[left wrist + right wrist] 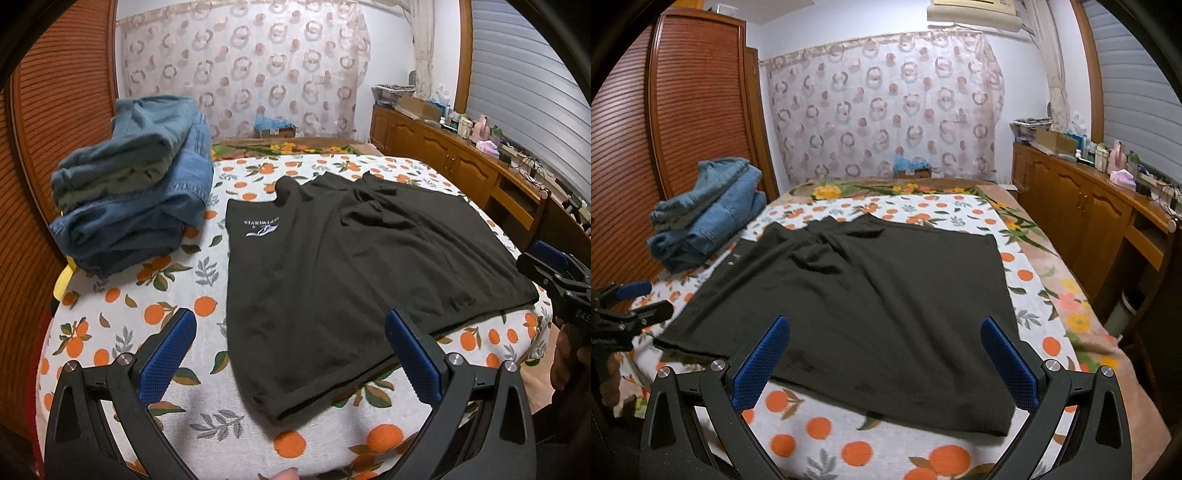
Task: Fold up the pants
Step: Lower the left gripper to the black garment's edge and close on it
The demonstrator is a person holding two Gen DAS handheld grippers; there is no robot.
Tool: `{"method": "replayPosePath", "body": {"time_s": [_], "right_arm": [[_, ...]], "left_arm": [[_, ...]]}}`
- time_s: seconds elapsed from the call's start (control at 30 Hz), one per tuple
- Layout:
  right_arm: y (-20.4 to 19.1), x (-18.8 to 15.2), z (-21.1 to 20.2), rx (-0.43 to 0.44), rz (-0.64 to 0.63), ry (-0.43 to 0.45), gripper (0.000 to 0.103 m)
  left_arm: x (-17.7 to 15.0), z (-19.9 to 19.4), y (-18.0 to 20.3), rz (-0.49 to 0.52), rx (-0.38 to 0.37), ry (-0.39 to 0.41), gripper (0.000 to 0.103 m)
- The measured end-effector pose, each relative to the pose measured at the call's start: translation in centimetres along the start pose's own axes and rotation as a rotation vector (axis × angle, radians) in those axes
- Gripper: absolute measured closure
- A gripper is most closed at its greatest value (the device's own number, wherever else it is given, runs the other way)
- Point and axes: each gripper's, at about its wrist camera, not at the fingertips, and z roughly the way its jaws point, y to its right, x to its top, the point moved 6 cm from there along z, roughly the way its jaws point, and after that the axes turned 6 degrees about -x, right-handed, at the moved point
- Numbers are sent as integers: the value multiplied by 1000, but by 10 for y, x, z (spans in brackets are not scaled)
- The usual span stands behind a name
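The left gripper [291, 354] hangs with its jaws spread wide and nothing between them, poised just above the near edge of the black pants [354, 266]. The right gripper [886, 363] is likewise splayed and empty, over the same near edge further along. Both claws face the same way, across the garment. The pants lie flat on the orange-print bedspread [159, 314], their long axis seemingly running side to side in front of the claws, though the dark cloth makes the waistband hard to pick out. The printed logo [260, 227] marks the end toward the stack of folded jeans [136, 181], which sits just beyond the pants' left edge. That end lies nearer the left gripper; the opposite end, away from the jeans, lies nearer the right. Each claw likely needs only to drop onto its near corner.
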Motion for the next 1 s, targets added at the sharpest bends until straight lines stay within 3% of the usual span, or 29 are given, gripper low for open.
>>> {"method": "replayPosePath", "body": {"time_s": [0.2, 0.43, 0.63, 0.8, 1.0], "right_arm": [[5, -3, -3, -18, -13, -26, 0], [9, -10, -14, -37, -19, -56, 0], [10, -15, -21, -31, -25, -76, 0], [13, -14, -19, -26, -11, -93, 0], [16, -12, -23, -13, -3, -96, 0]], "left_arm": [[-8, 4, -17, 6, 21, -32, 1], [-15, -1, -30, 5, -30, -25, 1], [-29, -2, -31, 20, -60, -58, 16], [-35, 0, -29, 23, -89, -73, 37], [-44, 7, -31, 8, -96, -108, 49]]}}
